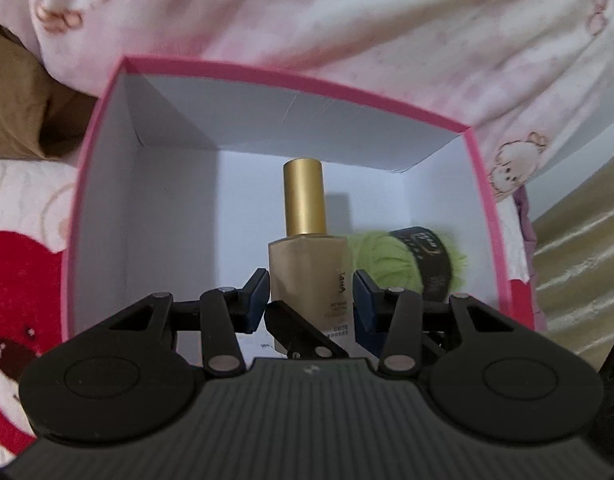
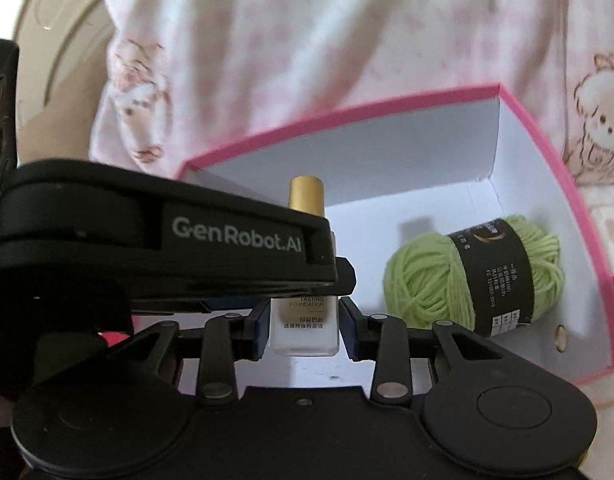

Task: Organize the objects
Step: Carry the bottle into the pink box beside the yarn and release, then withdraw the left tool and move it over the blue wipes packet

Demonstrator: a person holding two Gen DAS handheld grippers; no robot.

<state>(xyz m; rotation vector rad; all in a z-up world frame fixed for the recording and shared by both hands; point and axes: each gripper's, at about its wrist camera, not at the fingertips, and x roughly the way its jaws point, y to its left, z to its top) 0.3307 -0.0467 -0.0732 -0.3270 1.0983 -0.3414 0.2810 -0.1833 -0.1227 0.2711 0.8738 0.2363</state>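
Observation:
A foundation bottle (image 1: 307, 276) with a gold cap stands upright inside a pink-rimmed white box (image 1: 291, 80). My left gripper (image 1: 311, 300) sits low in the box with its blue-padded jaws on either side of the bottle, a narrow gap on each side. In the right wrist view the bottle (image 2: 305, 324) shows between my right gripper's (image 2: 305, 326) open jaws, below the left gripper's black body (image 2: 167, 240). A ball of green yarn (image 2: 473, 272) with a black label lies in the box to the right; it also shows in the left wrist view (image 1: 411, 256).
The box (image 2: 555, 160) rests on a pink and white cartoon-print blanket (image 1: 347, 20) with a red patch (image 1: 23, 280) at the left. A beige headboard or wall edge (image 2: 59, 40) lies beyond the blanket.

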